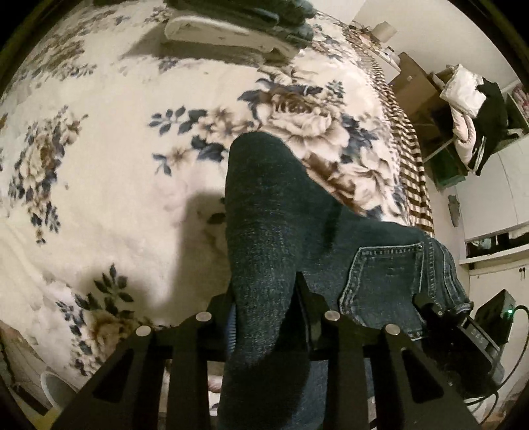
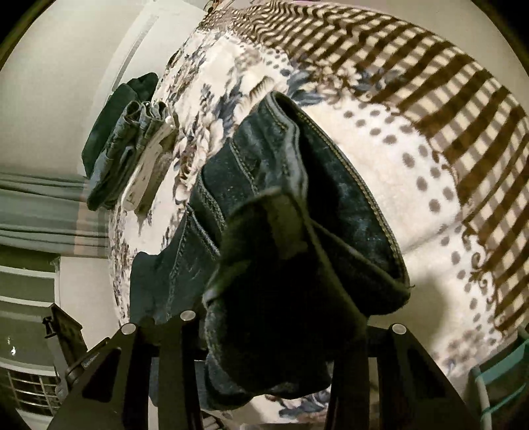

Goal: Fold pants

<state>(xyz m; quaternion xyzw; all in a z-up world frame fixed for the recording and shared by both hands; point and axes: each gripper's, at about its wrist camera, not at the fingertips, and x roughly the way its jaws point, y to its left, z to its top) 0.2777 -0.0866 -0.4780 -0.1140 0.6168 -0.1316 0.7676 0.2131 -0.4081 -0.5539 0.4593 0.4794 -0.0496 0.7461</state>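
Observation:
Dark blue jeans (image 1: 284,225) hang over the floral blanket (image 1: 99,185) on the bed. My left gripper (image 1: 264,294) is shut on a fold of the jeans, and the denim drapes over and between its fingers; a back pocket (image 1: 383,274) shows to the right. In the right wrist view my right gripper (image 2: 264,317) is shut on the waistband end of the jeans (image 2: 297,211), which bunches over the fingers and hides the tips. The cloth is lifted off the blanket (image 2: 413,205).
A stack of folded clothes (image 1: 238,23) lies at the far end of the bed; it also shows in the right wrist view (image 2: 125,145). The bed's checked edge (image 1: 413,158), shelves with clothes (image 1: 469,109) and a white cabinet stand to the right.

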